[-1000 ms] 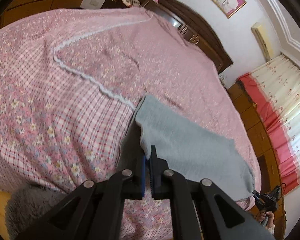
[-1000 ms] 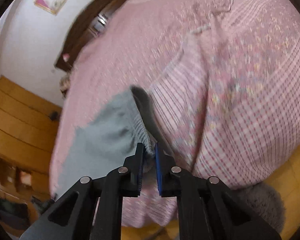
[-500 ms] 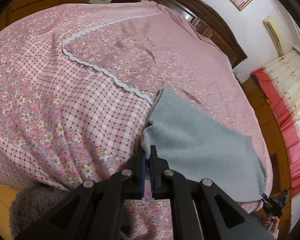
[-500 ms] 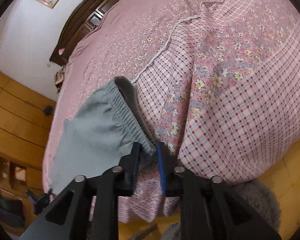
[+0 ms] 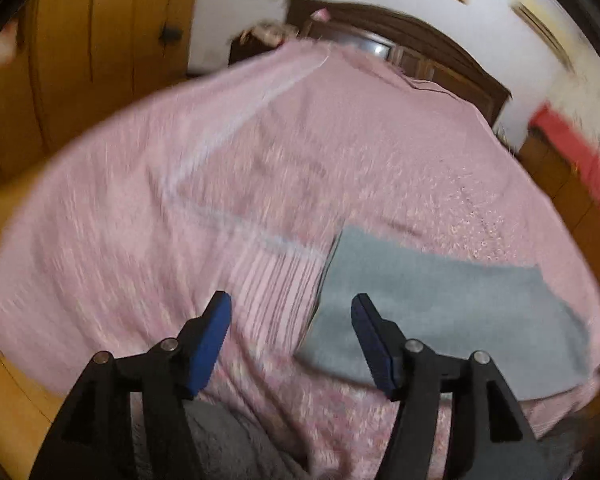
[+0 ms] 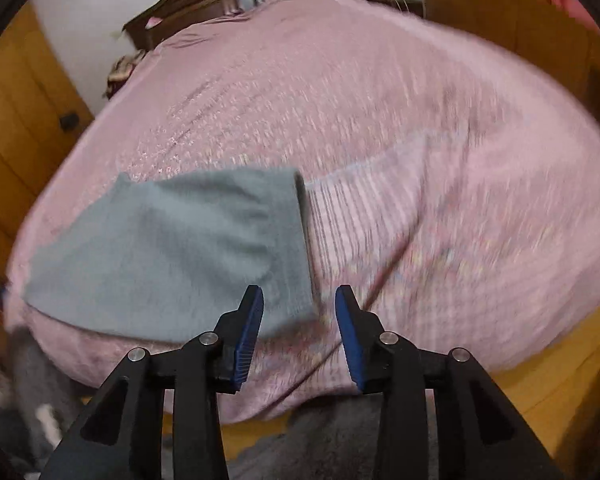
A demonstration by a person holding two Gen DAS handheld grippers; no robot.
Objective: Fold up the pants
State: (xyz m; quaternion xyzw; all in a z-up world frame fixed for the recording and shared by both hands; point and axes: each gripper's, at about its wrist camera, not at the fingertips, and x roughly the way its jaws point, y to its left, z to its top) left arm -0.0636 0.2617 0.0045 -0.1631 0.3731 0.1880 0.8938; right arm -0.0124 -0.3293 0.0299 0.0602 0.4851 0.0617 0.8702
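Observation:
The grey pants lie flat on the pink bedspread near the bed's front edge. In the right wrist view the pants lie left of centre, waistband edge to the right. My left gripper is open and empty, raised above the bed, with the pants' near corner under its right finger. My right gripper is open and empty, just above the pants' near right corner. Both views are motion-blurred.
A dark wooden headboard stands at the far end of the bed. Wooden wall panels are on the left, red curtains on the right. A grey fluffy rug lies on the wooden floor below the bed's edge.
Both grippers were shut on the pants' edge; now both have opened, let go and pulled back. The pants now lie flat on the bed.

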